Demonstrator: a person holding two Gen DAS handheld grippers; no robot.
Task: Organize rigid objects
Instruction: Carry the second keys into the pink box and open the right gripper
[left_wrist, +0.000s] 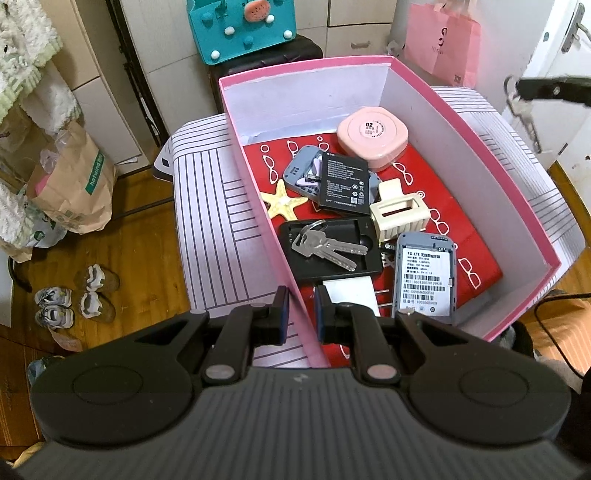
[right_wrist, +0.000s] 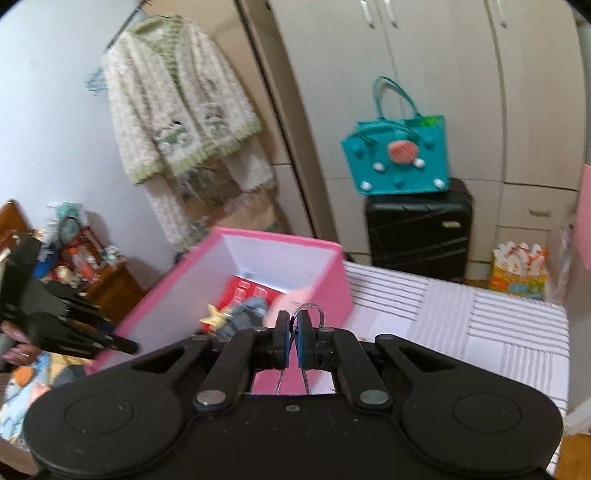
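Observation:
A pink box (left_wrist: 480, 155) stands on a striped table (left_wrist: 210, 206). It holds a pink round case (left_wrist: 372, 137), a black battery (left_wrist: 345, 180), a starfish (left_wrist: 282, 201), a cream clip (left_wrist: 400, 214), a black tray (left_wrist: 332, 249) with keys (left_wrist: 325, 248), and a grey router (left_wrist: 426, 275). My left gripper (left_wrist: 300, 314) straddles the box's near wall, its jaws narrowly apart and empty. My right gripper (right_wrist: 291, 334) is shut on a key ring (right_wrist: 308, 314) beside the box (right_wrist: 328, 280). In the left wrist view it hangs keys (left_wrist: 522, 110) at the upper right.
A teal bag (right_wrist: 397, 162) sits on a black suitcase (right_wrist: 419, 236) behind the table. A pink paper bag (left_wrist: 441, 51) stands at the back right. A brown paper bag (left_wrist: 72, 184) and shoes (left_wrist: 74, 299) lie on the wooden floor at the left.

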